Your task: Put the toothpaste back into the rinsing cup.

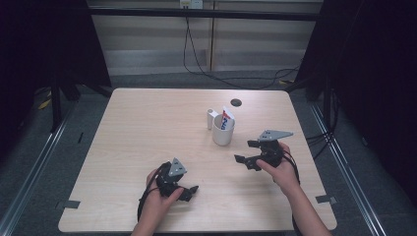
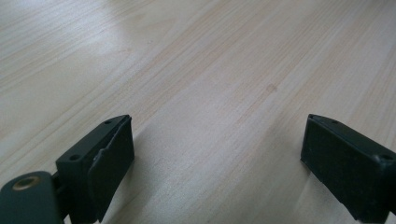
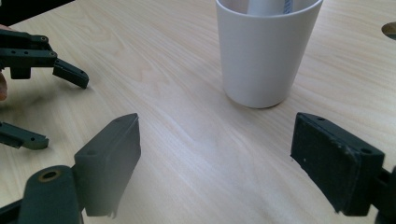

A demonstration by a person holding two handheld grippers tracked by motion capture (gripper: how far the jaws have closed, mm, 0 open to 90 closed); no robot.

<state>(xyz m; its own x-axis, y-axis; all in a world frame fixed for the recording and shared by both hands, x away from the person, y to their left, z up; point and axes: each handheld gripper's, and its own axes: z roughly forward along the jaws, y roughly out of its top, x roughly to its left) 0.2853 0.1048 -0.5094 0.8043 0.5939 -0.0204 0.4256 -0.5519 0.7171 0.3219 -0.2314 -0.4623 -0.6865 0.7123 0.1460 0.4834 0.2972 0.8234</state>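
Clearance: one obstacle cluster
White cup (image 1: 223, 131) with upright tube (image 1: 227, 118) stands mid-table (image 1: 137, 128); surrounding wood is open.

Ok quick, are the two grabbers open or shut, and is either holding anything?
Left gripper: open, holding nothing.
Right gripper: open, holding nothing, near the white cup.

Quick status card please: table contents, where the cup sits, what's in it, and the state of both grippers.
surface: light wood table, round hole near the far edge
cup: white cup, upright, right of centre
cup contents: toothpaste tube standing inside, leaning on the rim
beside cup: small white object at its far-left side, touching or not unclear
left gripper: open, holding nothing, near edge of table
right gripper: open, holding nothing, just right of the cup, apart from it
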